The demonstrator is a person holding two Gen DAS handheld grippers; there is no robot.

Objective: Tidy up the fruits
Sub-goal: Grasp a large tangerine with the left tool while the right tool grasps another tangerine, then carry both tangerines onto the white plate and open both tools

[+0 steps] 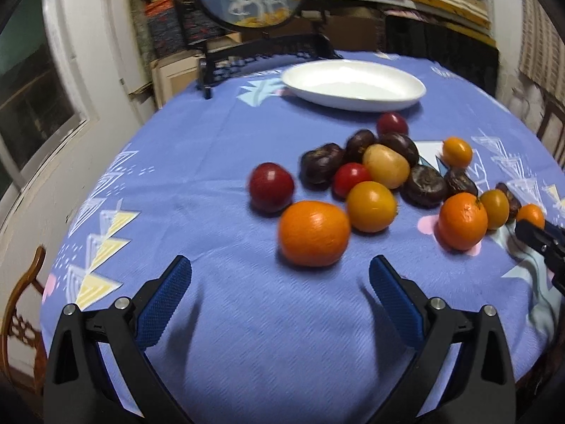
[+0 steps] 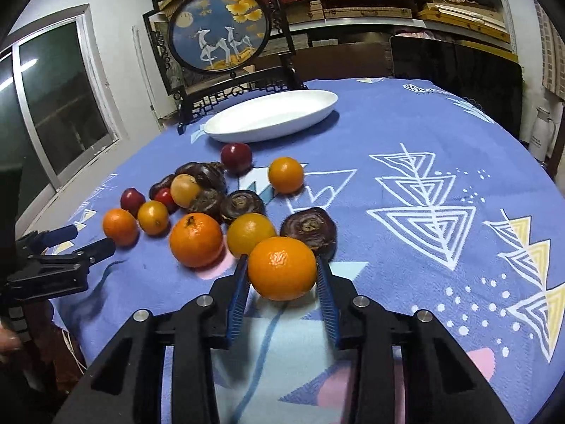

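The small orange [image 2: 281,268] sits between the two blue pads of the right claw [image 2: 282,275], at the near edge of the fruit pile on the blue-clothed table [image 2: 388,134]. The pads lie against its sides, so the claw looks pinched on it, though whether the fruit is lifted clear of the cloth cannot be told. The step in hand appears to be the first pick: the white oval plate [image 2: 317,100] at the far side of the table holds nothing yet.

The next move probably calls for raising the orange straight up, then carrying it over the pile to the plate, high enough to clear the fruit between.

Just behind the held orange, and close enough to be nudged, are a dark water chestnut [image 2: 309,228] and a yellow fruit [image 2: 250,234]; a larger orange [image 2: 196,240] lies just to the left. Farther along the route stand another yellow-orange fruit [image 2: 286,175] and a dark red one [image 2: 236,157] near the plate's rim.

The left claw [image 1: 280,277] is spread wide and holds nothing, hovering low with a big orange [image 1: 314,233] just ahead of its fingertips; a red fruit [image 1: 271,186] sits beyond that. It is well apart from the right claw's path. A framed round screen [image 2: 217,33] stands behind the plate, out of the way.
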